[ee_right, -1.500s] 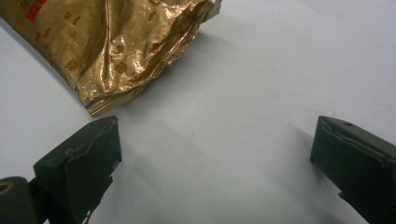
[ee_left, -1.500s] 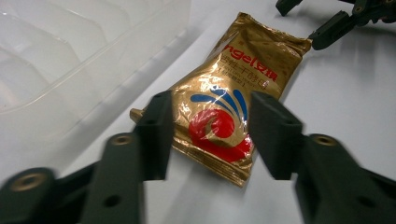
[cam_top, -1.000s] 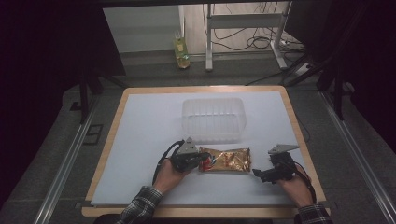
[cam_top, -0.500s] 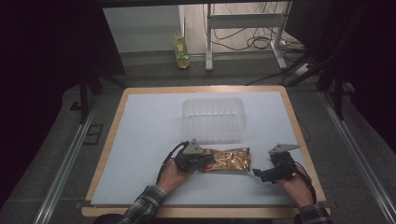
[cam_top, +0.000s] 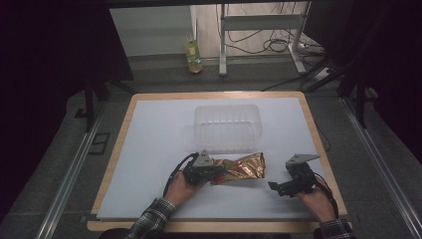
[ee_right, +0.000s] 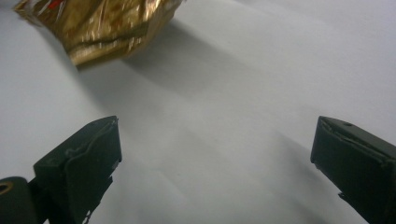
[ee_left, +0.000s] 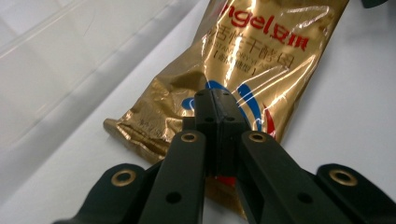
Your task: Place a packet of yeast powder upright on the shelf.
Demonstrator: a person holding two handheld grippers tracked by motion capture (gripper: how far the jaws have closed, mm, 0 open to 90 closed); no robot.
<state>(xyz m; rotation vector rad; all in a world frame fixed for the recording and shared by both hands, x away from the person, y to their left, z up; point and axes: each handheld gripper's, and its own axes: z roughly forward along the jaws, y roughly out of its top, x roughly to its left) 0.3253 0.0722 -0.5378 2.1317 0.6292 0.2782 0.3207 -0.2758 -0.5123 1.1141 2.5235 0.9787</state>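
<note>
A crinkled gold foil packet [cam_top: 243, 167] with red and blue print lies on the white table sheet, just in front of a clear plastic tub [cam_top: 228, 127]. My left gripper [cam_top: 218, 174] is shut on the packet's left end. In the left gripper view its jaws press together on the foil packet [ee_left: 261, 60], with my left gripper [ee_left: 217, 109] low over the sheet. My right gripper [cam_top: 273, 187] stands open to the right of the packet, apart from it. In the right gripper view my right gripper [ee_right: 215, 154] has nothing between its wide-spread jaws, and the packet's end [ee_right: 107, 28] lies ahead at upper left.
The clear tub's wall [ee_left: 56, 70] runs close beside the packet on its far side. The white sheet [cam_top: 149, 149] covers a wooden-edged table [cam_top: 122, 129]. A bottle [cam_top: 193, 52] and metal stand legs [cam_top: 223, 45] are on the floor beyond.
The left gripper, holding the packet's end, has shifted slightly toward the person. The right gripper has barely moved and stays open.
</note>
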